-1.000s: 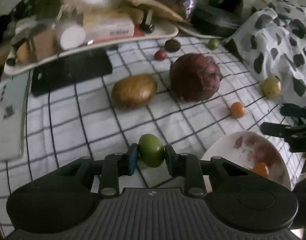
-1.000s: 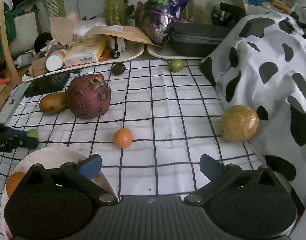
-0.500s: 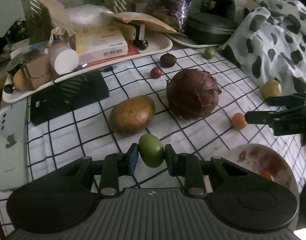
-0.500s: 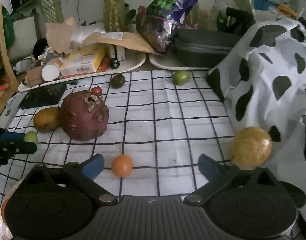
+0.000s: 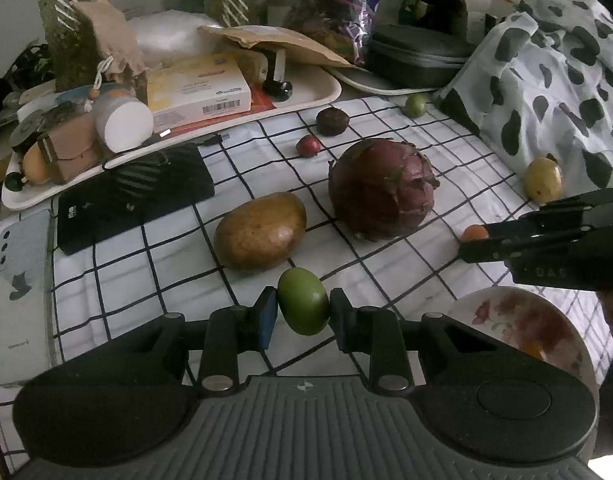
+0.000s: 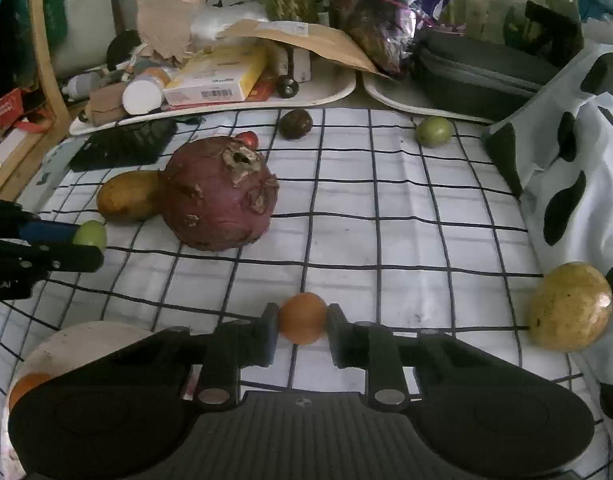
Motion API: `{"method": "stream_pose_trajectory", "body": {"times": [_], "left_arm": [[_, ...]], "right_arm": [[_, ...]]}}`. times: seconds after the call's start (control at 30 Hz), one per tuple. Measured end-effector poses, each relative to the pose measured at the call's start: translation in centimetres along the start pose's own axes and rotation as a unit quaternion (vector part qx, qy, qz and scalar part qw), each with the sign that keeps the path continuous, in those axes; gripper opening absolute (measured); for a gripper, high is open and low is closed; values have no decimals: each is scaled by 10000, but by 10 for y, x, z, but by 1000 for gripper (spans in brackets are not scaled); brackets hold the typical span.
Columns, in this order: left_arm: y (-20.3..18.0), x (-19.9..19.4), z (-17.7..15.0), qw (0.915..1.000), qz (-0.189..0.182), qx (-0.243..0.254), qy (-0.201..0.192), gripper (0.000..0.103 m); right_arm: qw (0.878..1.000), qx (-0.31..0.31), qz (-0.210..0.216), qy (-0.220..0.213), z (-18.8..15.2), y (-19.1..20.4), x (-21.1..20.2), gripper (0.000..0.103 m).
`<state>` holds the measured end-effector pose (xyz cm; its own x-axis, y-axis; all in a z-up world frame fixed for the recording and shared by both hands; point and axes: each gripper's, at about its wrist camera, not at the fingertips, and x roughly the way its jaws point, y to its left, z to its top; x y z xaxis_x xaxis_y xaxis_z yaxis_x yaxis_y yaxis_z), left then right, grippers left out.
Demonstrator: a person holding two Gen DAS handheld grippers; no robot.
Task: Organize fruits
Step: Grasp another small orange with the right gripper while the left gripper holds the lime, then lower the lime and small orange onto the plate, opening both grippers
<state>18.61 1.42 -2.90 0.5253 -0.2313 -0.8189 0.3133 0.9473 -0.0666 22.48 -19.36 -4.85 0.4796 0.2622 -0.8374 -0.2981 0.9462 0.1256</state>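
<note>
The left gripper (image 5: 303, 312) is clamped on a small smooth green fruit (image 5: 302, 301). The right gripper (image 6: 302, 326) has just closed onto a small round orange fruit (image 6: 302, 317) on the near checked white cloth (image 6: 386, 220), right of the flowered plate (image 6: 86, 336).

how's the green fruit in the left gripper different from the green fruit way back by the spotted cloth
The small oval green fruit is clamped between the left gripper pads; the round pale green fruit lies free on the checked cloth. The held one looks darker and glossier, the far one paler and duller. Both are small and green.
</note>
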Motion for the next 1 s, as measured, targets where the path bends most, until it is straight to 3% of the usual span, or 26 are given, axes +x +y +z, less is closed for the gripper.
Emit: {"method": "stream_pose_trajectory", "body": {"times": [0.53, 1.0], "left_arm": [[-25, -29, -8, 9986, -269, 259, -363, 28], [-44, -62, -34, 9969, -489, 96, -605, 28]], "right_arm": [[9996, -35, -26, -283, -9, 2, -36, 25], [9983, 207, 168, -525, -39, 3, -77, 25]]}}
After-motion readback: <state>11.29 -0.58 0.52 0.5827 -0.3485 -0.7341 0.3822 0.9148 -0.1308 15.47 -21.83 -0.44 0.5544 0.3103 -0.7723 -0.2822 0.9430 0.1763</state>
